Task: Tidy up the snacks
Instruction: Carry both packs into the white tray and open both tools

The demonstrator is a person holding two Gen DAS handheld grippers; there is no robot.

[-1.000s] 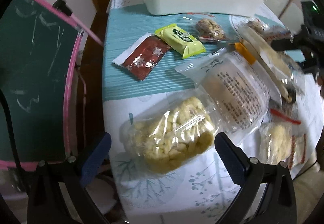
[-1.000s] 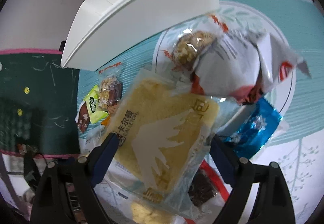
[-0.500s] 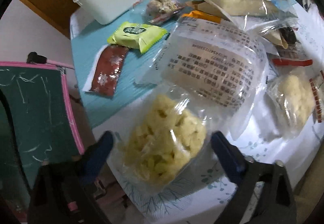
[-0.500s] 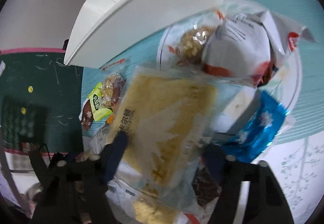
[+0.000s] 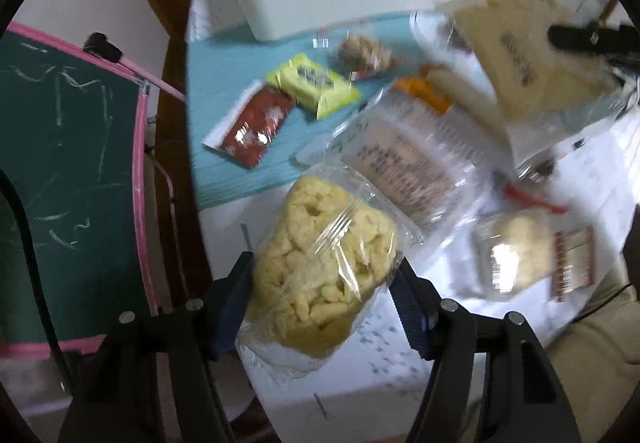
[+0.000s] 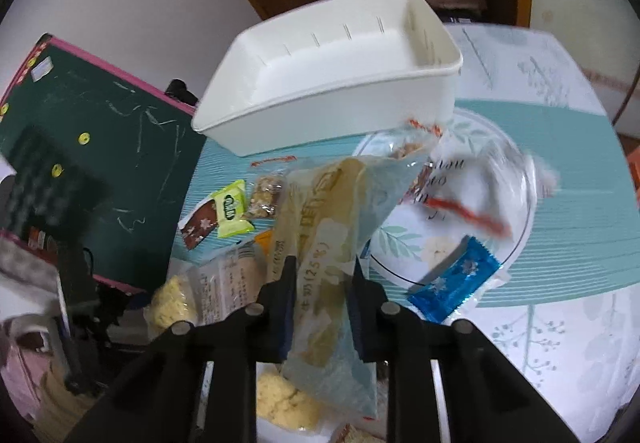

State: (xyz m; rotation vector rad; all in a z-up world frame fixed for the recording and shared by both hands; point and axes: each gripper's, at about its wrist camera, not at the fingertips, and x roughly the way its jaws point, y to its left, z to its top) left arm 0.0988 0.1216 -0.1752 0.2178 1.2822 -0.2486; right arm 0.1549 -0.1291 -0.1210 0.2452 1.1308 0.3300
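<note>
The white bin (image 6: 328, 83) sits at the far end of the counter (image 6: 560, 343), and everything else is best placed from it. Just in front of its near wall lie a nut bar in clear wrap (image 5: 366, 53), a lime-green packet (image 5: 314, 85) and a dark red sachet (image 5: 250, 125), all on the teal stripe of the cloth; on the bin's right-hand side a blue foil packet (image 6: 454, 289) and a crumpled white wrapper with a red strip (image 6: 476, 195) rest on the printed circle. Between the bin and the near edge a clear bag printed with text (image 5: 404, 167) lies flat, with another small puffed-snack pack (image 5: 520, 255) beside it. A green chalkboard with a pink frame (image 5: 68, 171) stands off the counter, left of the bin. The left tongs (image 5: 324, 307) reach in low from the near edge, their blue pads pressed against both sides of a clear bag of yellow puffed snacks (image 5: 324, 263), which looks lumpy and shiny. The right tongs (image 6: 322, 299) point toward the bin and are clamped on a flat cake slice in a clear wrapper (image 6: 324, 243), pale yellow with printed characters, held raised above the other packets, its top end hanging short of the bin's near wall; motion blur softens the details.
</note>
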